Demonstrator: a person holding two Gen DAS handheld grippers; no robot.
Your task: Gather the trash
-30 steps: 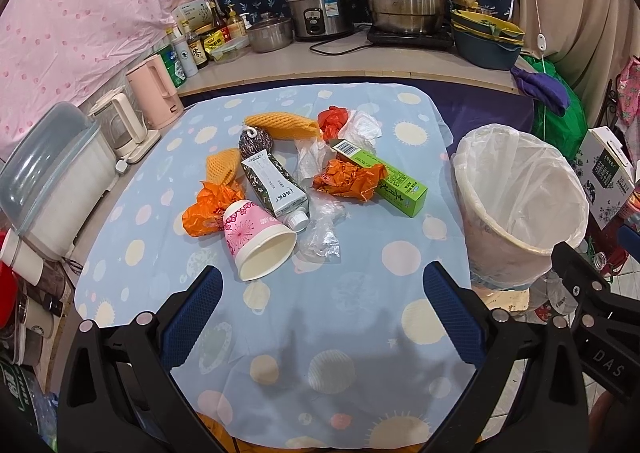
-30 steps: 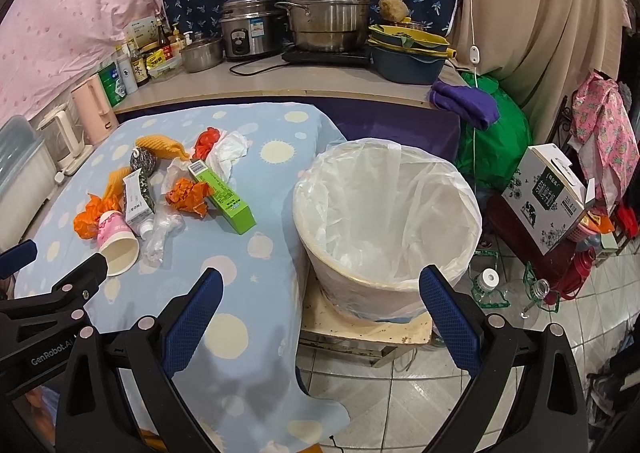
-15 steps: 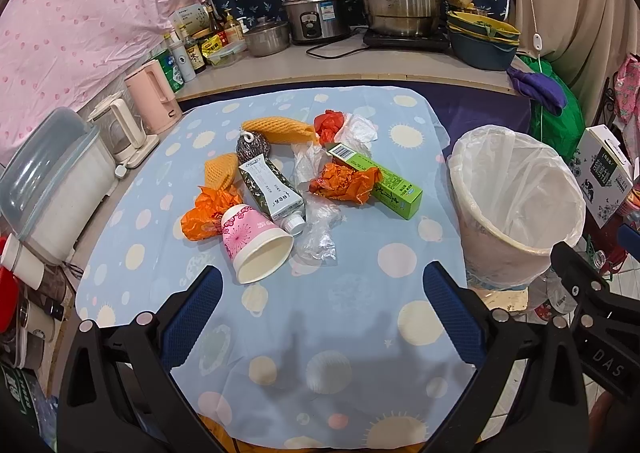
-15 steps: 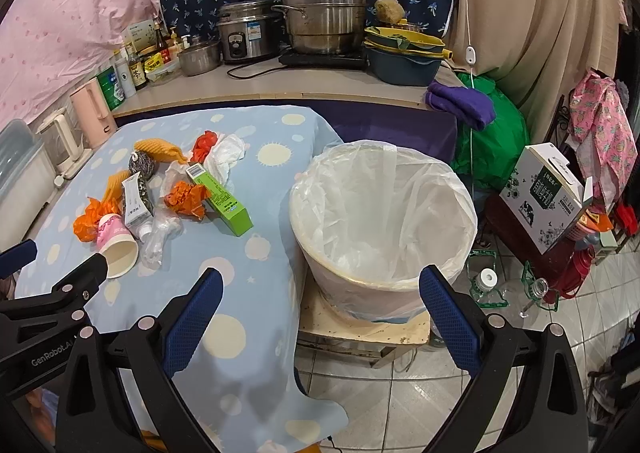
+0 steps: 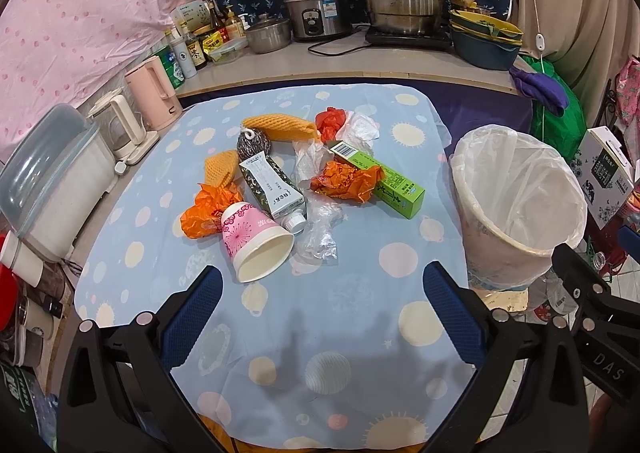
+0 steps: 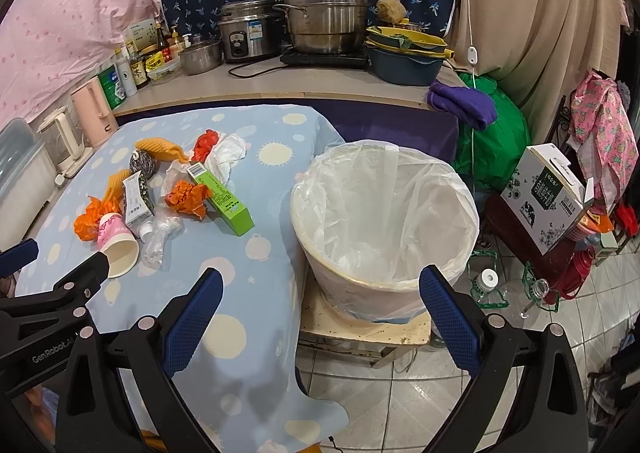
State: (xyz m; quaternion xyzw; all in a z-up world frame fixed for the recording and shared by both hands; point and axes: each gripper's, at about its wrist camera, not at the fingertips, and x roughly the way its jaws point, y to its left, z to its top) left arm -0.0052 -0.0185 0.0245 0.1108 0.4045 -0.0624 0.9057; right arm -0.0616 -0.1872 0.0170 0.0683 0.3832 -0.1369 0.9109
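Both grippers wide open, empty: left gripper (image 5: 320,293) above table (image 5: 340,373), pink cup (image 5: 256,241) just ahead; right gripper (image 6: 320,297) facing lined bin (image 6: 384,221); green box (image 5: 380,179) beyond.

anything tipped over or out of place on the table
The pink paper cup lies on its side, mouth toward the camera, amid crumpled wrappers. A toothpaste tube and green box sit in the same heap. The lined bin holds none yet.

"GenRobot.AI" runs in white along the black left gripper (image 6: 52,293) at the lower left of the right wrist view, and "DAS" (the rest cut off) stands on the black right gripper (image 5: 592,317) at the lower right of the left wrist view.
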